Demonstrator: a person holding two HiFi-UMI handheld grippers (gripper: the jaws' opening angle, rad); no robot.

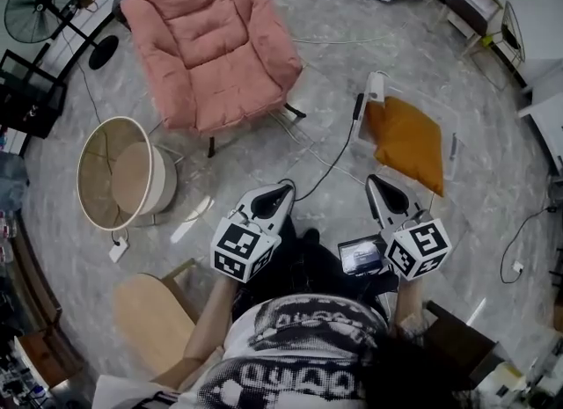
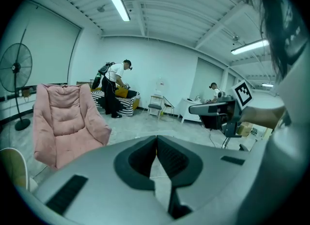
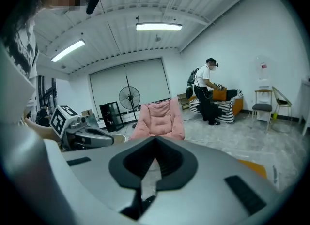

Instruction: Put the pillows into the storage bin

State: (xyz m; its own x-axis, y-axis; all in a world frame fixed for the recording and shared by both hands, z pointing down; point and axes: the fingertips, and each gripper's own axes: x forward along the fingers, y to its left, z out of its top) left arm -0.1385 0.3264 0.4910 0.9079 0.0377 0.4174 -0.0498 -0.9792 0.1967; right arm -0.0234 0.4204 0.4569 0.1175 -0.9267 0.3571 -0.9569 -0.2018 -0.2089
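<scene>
Plainly a reach for the right tool (image 1: 375, 182): clenched shut with nothing between the jaws, angled forward and slightly down, near the flat orange fabric pillow (image 1: 406, 142) but not touching it. Left tool (image 1: 283, 191) likewise clenched and empty, farther from the pillow and off to its left.

Pillow flat on the grey mottled floor (image 1: 475, 91), ahead and a little to the right of the right tool. Longer side running away from the person and slanting rightward toward the near corner. In the right gripper view, only an orange sliver low on the right.

Round cream storage bin (image 1: 163, 177) well apart on the far left, beyond the left tool, mouth open toward the head camera, no pillow visible inside. Pink padded armchair (image 1: 215, 38) between the two, farther back.

Likely next: open the right tool, reach forward-right to the near edge, then carry the pillow leftward across the body to the bin.
</scene>
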